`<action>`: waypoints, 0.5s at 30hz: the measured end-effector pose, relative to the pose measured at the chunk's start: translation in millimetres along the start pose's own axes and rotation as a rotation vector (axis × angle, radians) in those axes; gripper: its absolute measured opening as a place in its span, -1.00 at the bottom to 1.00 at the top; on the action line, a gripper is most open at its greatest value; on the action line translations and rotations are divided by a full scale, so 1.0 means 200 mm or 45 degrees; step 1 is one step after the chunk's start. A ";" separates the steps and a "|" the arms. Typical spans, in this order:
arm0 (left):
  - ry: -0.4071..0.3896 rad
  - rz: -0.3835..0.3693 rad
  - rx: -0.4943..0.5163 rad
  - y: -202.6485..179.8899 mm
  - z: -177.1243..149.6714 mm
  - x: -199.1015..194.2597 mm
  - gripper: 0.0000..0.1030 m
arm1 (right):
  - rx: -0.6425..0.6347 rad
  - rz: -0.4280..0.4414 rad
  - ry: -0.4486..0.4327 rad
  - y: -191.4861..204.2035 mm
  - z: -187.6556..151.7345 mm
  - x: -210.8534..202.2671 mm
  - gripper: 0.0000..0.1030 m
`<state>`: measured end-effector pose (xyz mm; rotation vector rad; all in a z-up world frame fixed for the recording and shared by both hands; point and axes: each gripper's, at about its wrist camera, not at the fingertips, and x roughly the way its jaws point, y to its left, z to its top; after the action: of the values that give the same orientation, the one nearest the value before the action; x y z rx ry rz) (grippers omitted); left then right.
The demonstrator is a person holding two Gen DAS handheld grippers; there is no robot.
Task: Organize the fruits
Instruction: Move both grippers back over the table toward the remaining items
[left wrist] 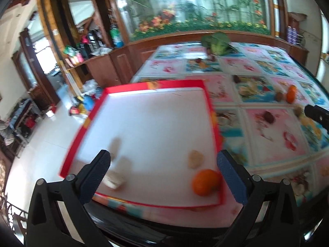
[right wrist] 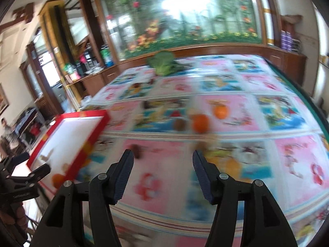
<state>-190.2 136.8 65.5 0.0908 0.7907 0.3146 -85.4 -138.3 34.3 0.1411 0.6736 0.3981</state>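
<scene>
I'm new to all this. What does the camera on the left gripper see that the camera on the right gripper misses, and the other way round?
Only the left wrist view shows the floor of the red-rimmed white tray clearly, with pale blurred lumps beside a round orange fruit.

Only the right wrist view shows a second orange fruit further back on the tablecloth, and a person far left.

Both share the tray, the colourful patterned tablecloth, a leafy green vegetable, an orange fruit beside a small brown one, and empty open jaws: left gripper, right gripper.
</scene>
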 end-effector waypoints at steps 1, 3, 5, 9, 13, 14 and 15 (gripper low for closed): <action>0.008 -0.023 0.012 -0.03 0.00 0.00 0.99 | 0.033 -0.025 0.000 -0.08 -0.01 -0.02 0.16; 0.022 -0.066 0.035 -0.09 -0.01 0.00 0.99 | 0.078 -0.049 -0.002 -0.17 -0.01 -0.06 0.16; 0.032 -0.094 0.063 -0.17 -0.01 0.00 0.99 | 0.144 -0.068 -0.008 -0.27 -0.03 -0.10 0.19; 0.033 -0.144 0.111 -0.30 -0.02 -0.01 0.99 | 0.223 -0.060 0.002 -0.37 -0.05 -0.12 0.24; 0.090 -0.218 0.170 -0.43 -0.03 0.01 0.99 | 0.212 -0.019 0.031 -0.36 -0.03 -0.08 0.24; 0.095 -0.217 0.178 -0.45 -0.03 0.01 0.99 | 0.193 -0.011 0.040 -0.35 -0.03 -0.07 0.24; 0.101 -0.212 0.185 -0.46 -0.03 0.02 0.99 | 0.162 -0.004 0.054 -0.33 -0.01 -0.05 0.24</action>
<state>-168.8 49.7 40.2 0.1491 0.8938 0.1032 -72.9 -202.6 22.3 0.2525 0.7414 0.3566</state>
